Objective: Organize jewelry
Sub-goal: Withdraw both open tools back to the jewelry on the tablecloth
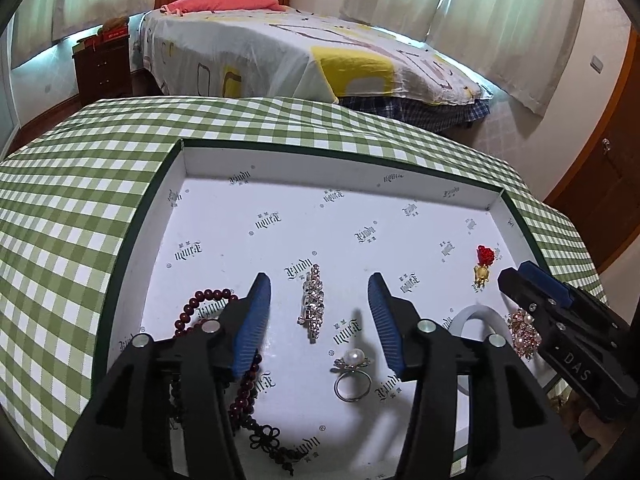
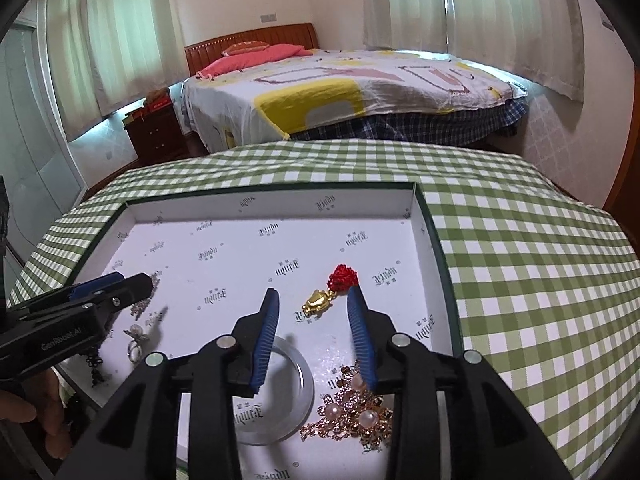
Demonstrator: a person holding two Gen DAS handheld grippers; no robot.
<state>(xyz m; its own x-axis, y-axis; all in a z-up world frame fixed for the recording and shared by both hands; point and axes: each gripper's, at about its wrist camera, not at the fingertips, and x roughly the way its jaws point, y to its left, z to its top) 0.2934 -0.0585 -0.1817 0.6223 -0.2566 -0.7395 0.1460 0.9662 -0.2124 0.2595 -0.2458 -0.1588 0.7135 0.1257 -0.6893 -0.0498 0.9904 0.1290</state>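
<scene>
Left gripper [image 1: 320, 308]: released, frame centre, above rhinestone brooch [image 1: 312, 303]
Right gripper [image 2: 314, 328]: released, lower centre, over clear bangle [image 2: 280, 396]
Tray [image 2: 434, 248]: holds both

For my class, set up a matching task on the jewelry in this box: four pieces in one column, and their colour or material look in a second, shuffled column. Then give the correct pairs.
Column A
1. bead bracelet
2. ring
3. bangle
4. pendant

Column B
a. clear, see-through hoop
b. gold charm under a red knot
c. dark red, round beads
d. silver band topped with a pearl

All four lie on the white printed floor of the box.

Pairs: 1-c, 2-d, 3-a, 4-b
</scene>
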